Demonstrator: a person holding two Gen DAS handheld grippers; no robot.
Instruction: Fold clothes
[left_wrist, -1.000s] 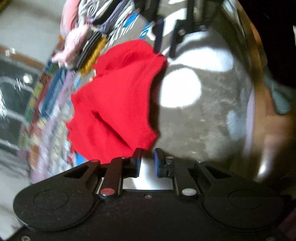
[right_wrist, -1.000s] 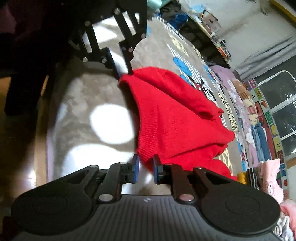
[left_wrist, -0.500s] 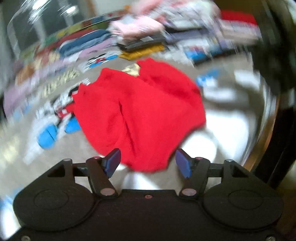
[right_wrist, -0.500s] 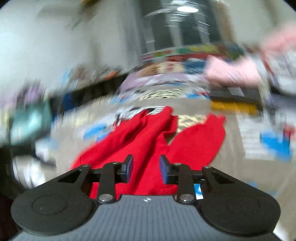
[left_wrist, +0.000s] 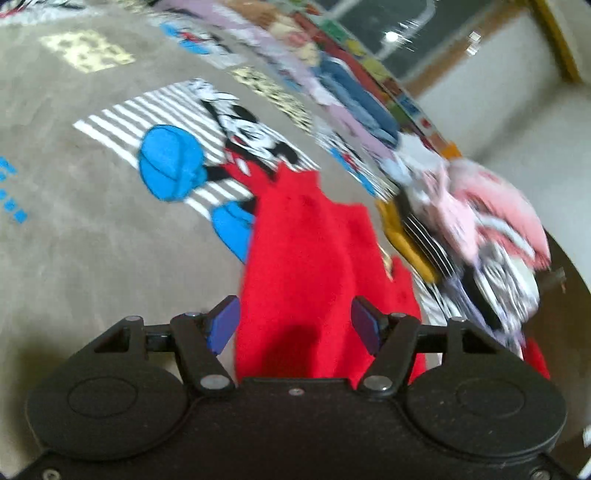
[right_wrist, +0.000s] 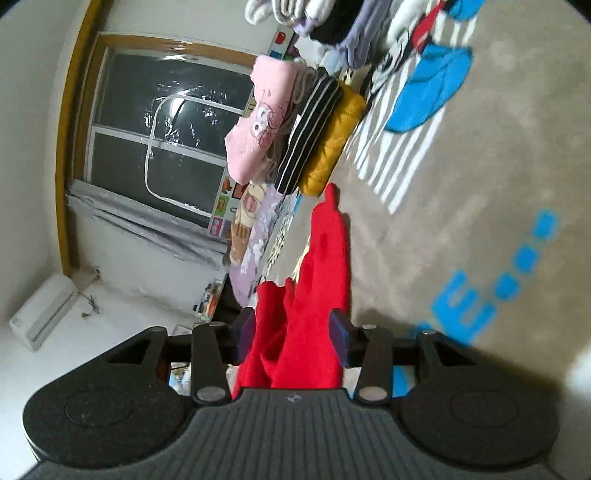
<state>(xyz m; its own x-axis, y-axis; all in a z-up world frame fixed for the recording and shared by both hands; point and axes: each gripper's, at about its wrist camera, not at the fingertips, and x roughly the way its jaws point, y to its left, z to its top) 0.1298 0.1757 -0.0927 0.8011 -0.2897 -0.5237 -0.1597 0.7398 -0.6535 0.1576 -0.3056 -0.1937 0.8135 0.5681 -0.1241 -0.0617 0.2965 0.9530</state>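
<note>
Both tools apart: left tool (left_wrist: 295, 325) and right tool (right_wrist: 291, 334) straddling the red sweater (left_wrist: 303, 258), clamping nothing. Right jaws just opening. Risk of grabbing one layer only, dragging the fold askew.

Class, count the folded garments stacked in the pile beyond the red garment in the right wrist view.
3: pink top farthest from the blanket, striped black piece in the middle, mustard quilted one against the blanket. More may be hidden behind.

Red garment (left_wrist: 306, 266) on cartoon-print blanket (left_wrist: 92, 229), between parted left tongs (left_wrist: 295, 325).
</note>
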